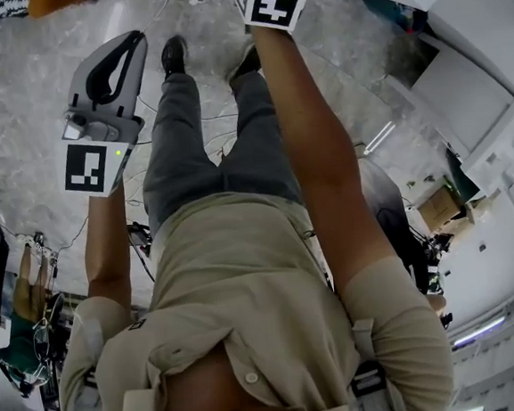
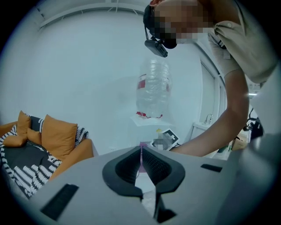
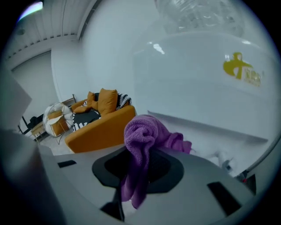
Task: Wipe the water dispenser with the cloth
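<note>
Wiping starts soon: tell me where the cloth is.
Right gripper view: the purple cloth is pinched in the right gripper, close before the white water dispenser, orange sofa at its left.

tools [image 2: 141, 151] [image 3: 145, 151] 2 | cloth [image 3: 142, 136] 1 | water dispenser [image 3: 197, 88] 1 | bottle [image 2: 152, 90] 1 | sofa [image 3: 99, 127] 1

An orange sofa [image 3: 99, 129] is set against a white wall [image 2: 79, 74]; orange cushions [image 2: 57, 136] and a black-and-white striped throw [image 2: 30, 176] are laid on it
</note>
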`<state>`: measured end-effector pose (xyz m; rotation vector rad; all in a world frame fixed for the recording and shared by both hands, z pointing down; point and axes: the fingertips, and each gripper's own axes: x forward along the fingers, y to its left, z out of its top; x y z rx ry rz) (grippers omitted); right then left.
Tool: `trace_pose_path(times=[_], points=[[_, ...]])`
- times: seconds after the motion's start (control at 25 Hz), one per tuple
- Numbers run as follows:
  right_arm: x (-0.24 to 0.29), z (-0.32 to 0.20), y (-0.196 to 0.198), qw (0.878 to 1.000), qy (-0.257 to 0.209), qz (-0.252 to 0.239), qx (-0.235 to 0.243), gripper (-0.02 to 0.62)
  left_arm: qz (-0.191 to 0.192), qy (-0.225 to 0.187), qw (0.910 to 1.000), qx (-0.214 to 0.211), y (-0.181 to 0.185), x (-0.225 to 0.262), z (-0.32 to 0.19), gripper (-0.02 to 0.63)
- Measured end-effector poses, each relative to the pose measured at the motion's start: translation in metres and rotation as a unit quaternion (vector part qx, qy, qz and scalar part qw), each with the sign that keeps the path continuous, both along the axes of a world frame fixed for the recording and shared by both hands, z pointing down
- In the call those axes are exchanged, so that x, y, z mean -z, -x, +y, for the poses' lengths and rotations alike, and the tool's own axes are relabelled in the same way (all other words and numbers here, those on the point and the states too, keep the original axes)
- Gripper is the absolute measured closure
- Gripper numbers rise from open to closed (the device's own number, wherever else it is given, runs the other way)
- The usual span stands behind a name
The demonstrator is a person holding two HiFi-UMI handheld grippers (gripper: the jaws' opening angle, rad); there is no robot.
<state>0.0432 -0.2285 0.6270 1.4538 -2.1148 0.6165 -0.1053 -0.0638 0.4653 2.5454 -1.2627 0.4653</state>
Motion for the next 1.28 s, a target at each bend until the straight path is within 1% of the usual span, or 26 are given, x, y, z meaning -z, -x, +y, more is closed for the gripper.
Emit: trace_pose_path(times=[0.08, 0.2, 0.28, 0.4, 0.52, 0.56, 0.64, 0.76, 0.8, 0.88, 0.92, 0.96, 1.04, 1.08, 1.16, 1.2, 1.28], points=[[-0.019, 0.012, -0.013, 1.0, 0.0, 0.024, 0.012, 0.499, 0.001, 0.003, 1.0, 0.0, 0.0, -0.007, -0.001, 0.58], [-0.027, 0.024, -0.033, 0.996, -0.034, 0.07, 0.053, 0.5, 0.004, 0.005, 1.0, -0.007, -0.009, -0.017, -0.006, 0.58], [-0.029, 0.03, -0.054, 0.992, -0.051, 0.094, 0.063, 0.5, 0.008, 0.004, 0.9999, -0.014, -0.017, -0.02, -0.009, 0.58], [-0.033, 0.036, -0.089, 0.988, -0.065, 0.13, 0.06, 0.5, 0.016, 0.001, 0.9995, -0.026, -0.029, -0.022, -0.013, 0.58], [-0.05, 0.044, -0.142, 0.986, -0.051, 0.156, 0.025, 0.5, 0.026, -0.002, 0.9991, -0.032, -0.044, -0.028, -0.023, 0.58], [-0.055, 0.048, -0.157, 0.985, -0.046, 0.163, 0.02, 0.502, 0.029, -0.003, 0.999, -0.033, -0.049, -0.03, -0.026, 0.58], [-0.063, 0.052, -0.17, 0.983, -0.044, 0.174, 0.029, 0.502, 0.032, -0.003, 0.9989, -0.035, -0.054, -0.032, -0.027, 0.58], [-0.084, 0.049, -0.164, 0.985, -0.027, 0.166, 0.028, 0.502, 0.027, 0.001, 0.999, -0.037, -0.054, -0.039, -0.023, 0.58], [-0.095, 0.045, -0.161, 0.987, -0.016, 0.157, 0.017, 0.502, 0.024, 0.003, 0.9991, -0.036, -0.052, -0.041, -0.022, 0.58], [-0.117, 0.03, -0.153, 0.992, 0.002, 0.127, -0.023, 0.502, 0.018, 0.007, 0.9993, -0.031, -0.044, -0.046, -0.019, 0.58], [-0.122, 0.019, -0.144, 0.993, 0.001, 0.11, -0.042, 0.502, 0.015, 0.008, 0.9995, -0.027, -0.039, -0.048, -0.018, 0.58], [-0.121, 0.005, -0.129, 0.994, -0.011, 0.094, -0.051, 0.502, 0.012, 0.009, 0.9997, -0.021, -0.032, -0.05, -0.017, 0.58], [-0.112, -0.021, -0.093, 0.996, -0.046, 0.069, -0.046, 0.502, 0.007, 0.01, 0.9999, -0.008, -0.016, -0.054, -0.013, 0.58], [-0.11, -0.029, -0.081, 0.996, -0.056, 0.062, -0.043, 0.502, 0.004, 0.012, 0.9999, -0.002, -0.008, -0.057, -0.012, 0.58], [-0.113, -0.037, -0.075, 0.996, -0.06, 0.056, -0.046, 0.502, -0.003, 0.018, 0.9998, 0.007, 0.005, -0.066, -0.008, 0.58], [-0.117, -0.037, -0.077, 0.995, -0.057, 0.056, -0.052, 0.522, -0.006, 0.022, 0.9997, 0.01, 0.01, -0.071, -0.006, 0.58], [-0.126, -0.036, -0.086, 0.995, -0.046, 0.059, -0.065, 0.52, -0.008, 0.027, 0.9995, 0.012, 0.015, -0.077, -0.005, 0.58]])
